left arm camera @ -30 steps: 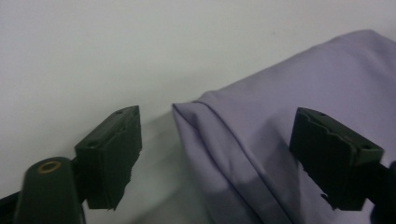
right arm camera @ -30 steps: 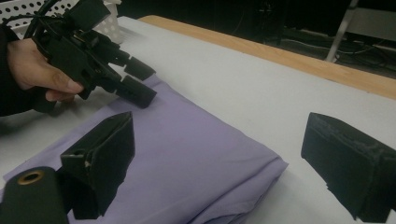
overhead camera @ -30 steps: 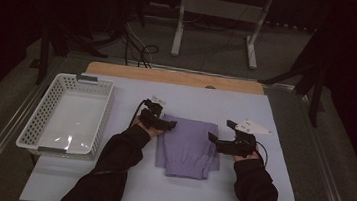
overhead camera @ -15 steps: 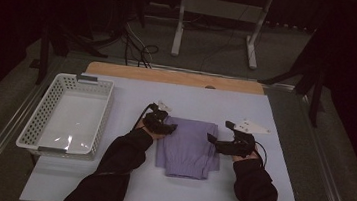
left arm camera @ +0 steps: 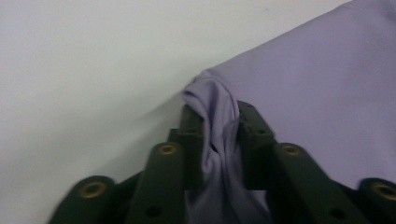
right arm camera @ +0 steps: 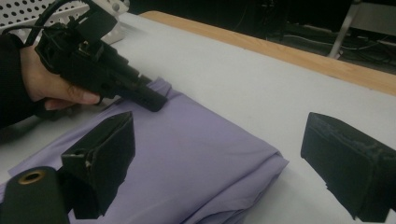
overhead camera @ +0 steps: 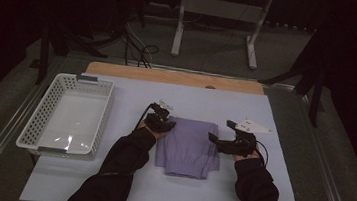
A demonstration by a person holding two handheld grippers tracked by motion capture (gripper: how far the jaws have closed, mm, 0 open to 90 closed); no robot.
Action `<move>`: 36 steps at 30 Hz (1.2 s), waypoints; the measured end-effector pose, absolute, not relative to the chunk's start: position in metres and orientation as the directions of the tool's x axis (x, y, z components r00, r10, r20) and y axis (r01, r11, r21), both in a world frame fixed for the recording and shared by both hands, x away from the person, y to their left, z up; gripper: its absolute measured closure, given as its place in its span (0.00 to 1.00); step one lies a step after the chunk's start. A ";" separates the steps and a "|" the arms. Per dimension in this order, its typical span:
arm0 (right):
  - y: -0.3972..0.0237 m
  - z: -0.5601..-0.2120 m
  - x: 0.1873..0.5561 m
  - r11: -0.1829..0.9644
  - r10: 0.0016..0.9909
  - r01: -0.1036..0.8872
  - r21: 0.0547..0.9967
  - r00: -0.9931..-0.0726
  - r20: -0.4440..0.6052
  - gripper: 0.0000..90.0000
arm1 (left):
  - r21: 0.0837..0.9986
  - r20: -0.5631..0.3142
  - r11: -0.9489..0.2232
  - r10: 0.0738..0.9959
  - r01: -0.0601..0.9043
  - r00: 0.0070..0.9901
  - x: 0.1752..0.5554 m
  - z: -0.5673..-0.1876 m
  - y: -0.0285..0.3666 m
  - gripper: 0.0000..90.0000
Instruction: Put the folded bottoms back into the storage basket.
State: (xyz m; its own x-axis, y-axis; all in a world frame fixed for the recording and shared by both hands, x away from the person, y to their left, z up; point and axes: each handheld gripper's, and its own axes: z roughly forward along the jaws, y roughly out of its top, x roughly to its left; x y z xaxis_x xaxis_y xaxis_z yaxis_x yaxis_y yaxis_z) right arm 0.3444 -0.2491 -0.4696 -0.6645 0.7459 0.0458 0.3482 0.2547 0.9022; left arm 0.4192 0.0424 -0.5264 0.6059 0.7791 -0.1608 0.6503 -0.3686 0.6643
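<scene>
White perforated plastic basket (overhead camera: 44,116) sits at the left side of the pale grey table sheet (overhead camera: 122,185), nothing inside it, bare white floor showing; well apart from the cloth. Folded lilac fabric garment (overhead camera: 189,144) lies flat in the middle of the table, between the two hands. Left gripper (overhead camera: 163,124) is at the cloth's far-left corner; its jaws have just been closing, and in the left gripper view the lilac fabric (left arm camera: 219,135) is bunched up in a ridge between the two black fingers (left arm camera: 191,140), pinched tight from both sides, corner pulled up off the sheet a bit while the rest of the cloth spreads flat to the right. Right gripper (overhead camera: 215,142) is at the cloth's right edge, low over the table; in the right gripper view its jaws stand wide apart, gripping nothing, one black pad (right arm camera: 105,154) above the cloth surface and the other pad (right arm camera: 345,163) out past the folded edge over bare table, so the garment's folded edge (right arm camera: 261,172) runs between them without touching either. Left hand (right arm camera: 51,88) with its gripper also shows there, nose down on the cloth corner
</scene>
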 end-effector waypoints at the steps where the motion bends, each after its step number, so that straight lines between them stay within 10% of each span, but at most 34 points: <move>1: -0.250 -0.469 0.344 0.253 0.746 0.346 0.904 -0.665 0.046 0.11 | 0.662 -0.158 -0.374 0.777 0.650 0.609 0.419 -0.526 0.042 0.88; 22: -0.259 -0.459 0.359 0.206 0.751 0.331 0.921 -0.657 0.068 0.14 | 0.729 -0.192 -0.315 0.758 0.608 0.623 0.400 -0.503 0.044 0.96; 36: -0.248 -0.504 0.414 0.248 0.751 0.516 0.820 -0.637 0.174 0.15 | 0.730 -0.198 -0.319 0.748 0.605 0.633 0.397 -0.499 0.047 0.96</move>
State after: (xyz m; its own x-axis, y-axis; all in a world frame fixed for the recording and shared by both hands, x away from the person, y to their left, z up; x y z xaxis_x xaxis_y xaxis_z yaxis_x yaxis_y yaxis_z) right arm 0.4141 -0.2483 -0.5037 -0.6373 0.7507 0.1741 0.5163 0.2483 0.8196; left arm 0.3970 0.0475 -0.4988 0.6332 0.7482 -0.1982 0.6049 -0.3187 0.7297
